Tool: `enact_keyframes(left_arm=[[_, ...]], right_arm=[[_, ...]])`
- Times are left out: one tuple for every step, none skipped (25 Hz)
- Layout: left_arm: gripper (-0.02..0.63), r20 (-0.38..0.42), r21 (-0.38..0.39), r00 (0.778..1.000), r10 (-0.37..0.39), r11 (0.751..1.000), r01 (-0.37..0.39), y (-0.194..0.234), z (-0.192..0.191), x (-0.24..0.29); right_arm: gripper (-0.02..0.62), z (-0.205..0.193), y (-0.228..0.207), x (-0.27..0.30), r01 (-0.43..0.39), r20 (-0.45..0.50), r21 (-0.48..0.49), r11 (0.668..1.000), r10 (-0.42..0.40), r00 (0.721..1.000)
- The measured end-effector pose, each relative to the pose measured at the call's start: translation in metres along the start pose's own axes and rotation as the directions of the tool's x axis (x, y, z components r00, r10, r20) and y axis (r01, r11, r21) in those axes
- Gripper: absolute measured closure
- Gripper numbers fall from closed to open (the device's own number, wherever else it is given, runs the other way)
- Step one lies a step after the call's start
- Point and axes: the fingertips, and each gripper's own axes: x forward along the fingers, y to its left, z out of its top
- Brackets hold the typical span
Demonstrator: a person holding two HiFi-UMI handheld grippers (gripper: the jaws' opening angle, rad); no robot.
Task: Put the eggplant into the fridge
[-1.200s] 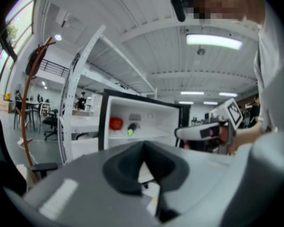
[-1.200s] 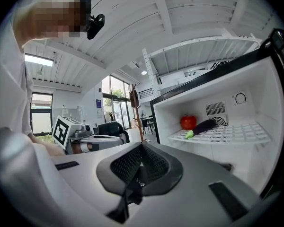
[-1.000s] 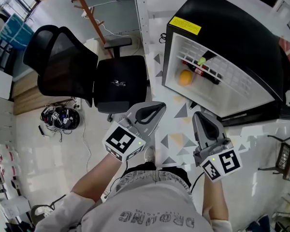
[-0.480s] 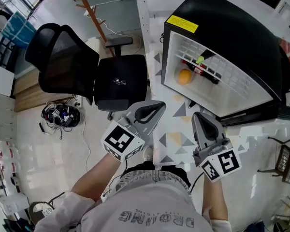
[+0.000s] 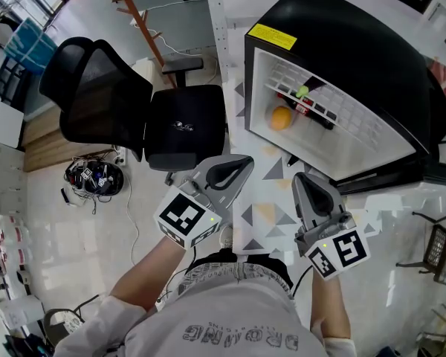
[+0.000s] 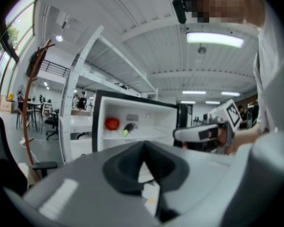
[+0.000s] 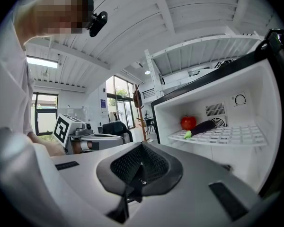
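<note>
Already the eggplant (image 7: 202, 127) lies beside a tomato (image 7: 188, 122) on the shelf (image 7: 236, 135) of the open fridge (image 5: 342, 43), and with the left gripper (image 5: 240, 166) and right gripper (image 5: 306, 183) nearer, both closed on nothing, a careless slam could roll it off.

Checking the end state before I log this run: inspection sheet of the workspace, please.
Surface: white patterned table, with the fridge standing open on it.
Job's things: eggplant lies on the fridge's wire shelf, beside a tomato.
Clutter: nothing seen.
Grippers: left gripper and right gripper both shut, empty, short of the fridge.
Cables: cable tangle on the floor by the chair.
Surroundings: black office chair, wooden coat rack.
</note>
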Motion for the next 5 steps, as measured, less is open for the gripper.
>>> enact_keyframes(left_arm=[[0.600, 0.000, 0.000, 1.000, 0.001, 1.000, -0.001, -0.0008, 0.0001, 0.0004], [0.600, 0.000, -0.001, 1.000, 0.001, 1.000, -0.001, -0.0016, 0.0002, 0.0008], [0.598, 0.000, -0.001, 1.000, 0.002, 1.000, -0.002, -0.0024, 0.0003, 0.0013], [0.600, 0.000, -0.002, 1.000, 0.003, 1.000, -0.003, -0.0032, 0.0004, 0.0018], [0.600, 0.000, -0.002, 1.000, 0.004, 1.000, -0.004, -0.0040, 0.0006, 0.0023]], right_arm=[[0.594, 0.0002, 0.0001, -0.0003, -0.002, 0.000, -0.001, 1.000, 0.002, 1.000], [0.594, 0.0005, 0.0003, -0.0006, -0.005, 0.000, -0.001, 1.000, 0.005, 1.000], [0.594, 0.0010, 0.0006, -0.0009, -0.007, 0.000, -0.003, 1.000, 0.007, 1.000], [0.594, 0.0016, 0.0008, -0.0012, -0.009, 0.001, -0.004, 1.000, 0.009, 1.000], [0.594, 0.0022, 0.0011, -0.0016, -0.011, 0.001, -0.005, 1.000, 0.011, 1.000]])
